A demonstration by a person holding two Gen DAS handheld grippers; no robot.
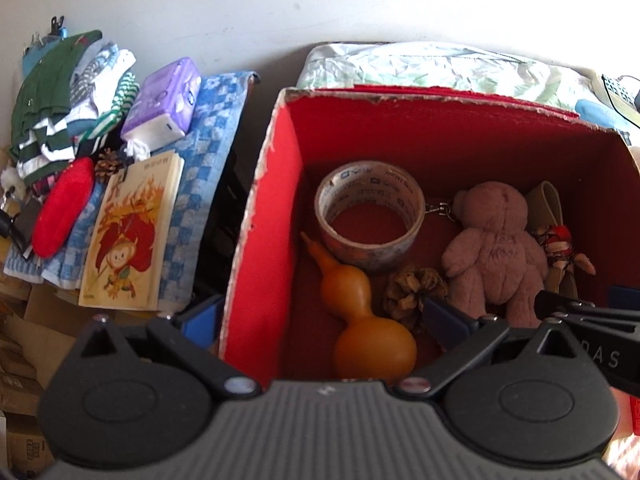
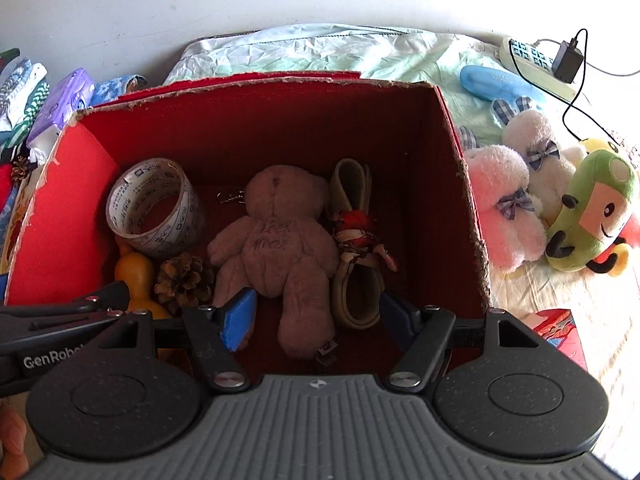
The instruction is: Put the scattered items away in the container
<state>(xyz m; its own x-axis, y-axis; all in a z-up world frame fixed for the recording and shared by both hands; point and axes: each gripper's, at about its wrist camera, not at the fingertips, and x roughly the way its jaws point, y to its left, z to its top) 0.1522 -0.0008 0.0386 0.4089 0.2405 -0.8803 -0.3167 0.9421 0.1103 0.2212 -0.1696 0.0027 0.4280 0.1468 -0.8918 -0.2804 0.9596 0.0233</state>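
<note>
A red cardboard box holds a tape roll, an orange gourd, a pinecone, a pink teddy bear and a beige strap with a small red-and-white doll. My left gripper is open and straddles the box's left wall, one finger outside and one over the pinecone. My right gripper stands open inside the box. The bear's leg lies between its blue pads, and neither pad touches it.
Left of the box, a blue checked cloth carries a cartoon booklet, a red pouch, a purple tissue pack, a second pinecone and folded clothes. On the right lie white plush slippers, a green plush toy and a power strip.
</note>
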